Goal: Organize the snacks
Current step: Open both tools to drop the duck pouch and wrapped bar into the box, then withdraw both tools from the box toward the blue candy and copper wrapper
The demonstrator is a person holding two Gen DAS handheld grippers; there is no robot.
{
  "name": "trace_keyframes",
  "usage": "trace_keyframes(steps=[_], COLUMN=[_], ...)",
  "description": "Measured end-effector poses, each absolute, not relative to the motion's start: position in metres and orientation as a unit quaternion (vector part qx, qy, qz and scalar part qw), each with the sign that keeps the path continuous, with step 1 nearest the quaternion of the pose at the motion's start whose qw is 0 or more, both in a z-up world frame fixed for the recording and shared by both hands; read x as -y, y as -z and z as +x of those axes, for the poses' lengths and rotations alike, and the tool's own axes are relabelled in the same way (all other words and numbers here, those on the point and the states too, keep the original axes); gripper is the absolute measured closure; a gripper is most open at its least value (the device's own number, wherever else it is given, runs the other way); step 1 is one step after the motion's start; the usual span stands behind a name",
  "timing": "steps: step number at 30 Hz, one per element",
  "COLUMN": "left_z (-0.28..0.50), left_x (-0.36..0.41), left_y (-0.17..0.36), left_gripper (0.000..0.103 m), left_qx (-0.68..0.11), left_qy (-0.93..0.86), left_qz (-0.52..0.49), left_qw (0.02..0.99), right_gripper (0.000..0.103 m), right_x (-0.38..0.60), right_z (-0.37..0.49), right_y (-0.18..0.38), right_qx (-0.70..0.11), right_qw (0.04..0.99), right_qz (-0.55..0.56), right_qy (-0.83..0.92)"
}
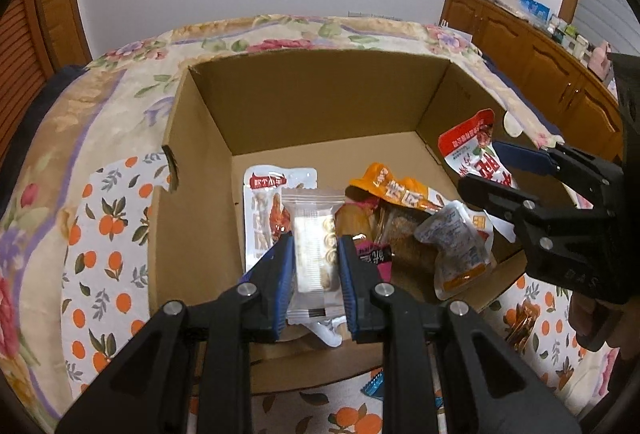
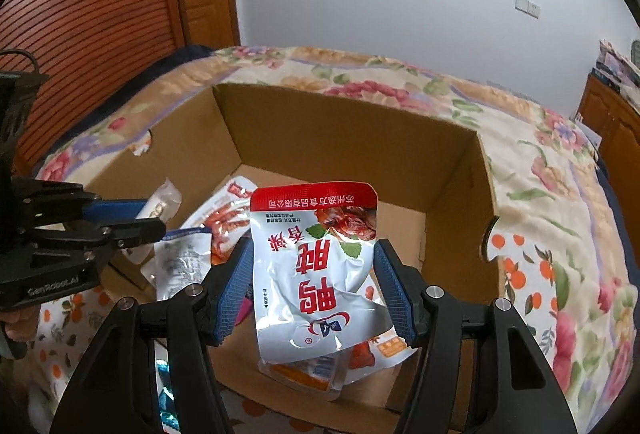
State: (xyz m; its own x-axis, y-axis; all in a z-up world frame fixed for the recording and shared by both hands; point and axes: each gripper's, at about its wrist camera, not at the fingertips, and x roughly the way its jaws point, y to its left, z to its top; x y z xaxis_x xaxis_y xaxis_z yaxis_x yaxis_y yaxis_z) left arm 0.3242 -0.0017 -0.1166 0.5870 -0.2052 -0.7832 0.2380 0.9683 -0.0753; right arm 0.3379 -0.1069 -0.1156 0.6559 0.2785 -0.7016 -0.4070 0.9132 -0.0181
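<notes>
Your left gripper [image 1: 315, 254] is clamped on a clear biscuit packet [image 1: 314, 254] above the cardboard box [image 1: 320, 102]; your right gripper [image 2: 314, 286] grips a red-and-white pouch [image 2: 320, 270] over the box's right side, loose snacks [image 1: 404, 210] inside

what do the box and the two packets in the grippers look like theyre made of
Box: corrugated cardboard, matte brown, torn handle cutout. Packet in the left gripper: thin clear plastic film, contents visible through it. Packet in the right gripper: glossy printed pouch, probably foil-lined, creased and shiny.
</notes>
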Motion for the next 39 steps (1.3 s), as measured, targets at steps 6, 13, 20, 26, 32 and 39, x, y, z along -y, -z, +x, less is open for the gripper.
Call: trace_keyframes(steps=[6,13,20,26,32,39], left_z=[0.324,0.325,0.319,0.308,0.291,0.271], left_x=[0.001,-0.001,0.002,0.008,0.012,0.015], left_y=[0.119,0.121,0.118,0.108,0.091,0.076], left_gripper=[0.082,0.074,0.057,0.052,0.031,0.012], left_qx=[-0.441,-0.442,-0.433,-0.425,-0.406,-0.385], left_qy=[0.125,0.122,0.128,0.121,0.119,0.116], left_qz=[0.013,0.011,0.011,0.020,0.021,0.029], left_qw=[0.889,0.889,0.892,0.897,0.906,0.915], right_gripper=[0.040,0.039,0.039,0.039,0.031,0.008], right_x=[0.106,0.110,0.114,0.119,0.132,0.143], right_z=[0.339,0.340,0.334,0.319,0.295,0.267], right_y=[0.126,0.128,0.126,0.112,0.090,0.077], right_qx=[-0.380,-0.387,-0.386,-0.374,-0.362,-0.355], right_qw=[0.902,0.901,0.902,0.908,0.914,0.919], right_qz=[-0.092,-0.073,-0.063,-0.062,-0.043,-0.029], right_qy=[-0.184,-0.183,-0.182,-0.180,-0.178,-0.168])
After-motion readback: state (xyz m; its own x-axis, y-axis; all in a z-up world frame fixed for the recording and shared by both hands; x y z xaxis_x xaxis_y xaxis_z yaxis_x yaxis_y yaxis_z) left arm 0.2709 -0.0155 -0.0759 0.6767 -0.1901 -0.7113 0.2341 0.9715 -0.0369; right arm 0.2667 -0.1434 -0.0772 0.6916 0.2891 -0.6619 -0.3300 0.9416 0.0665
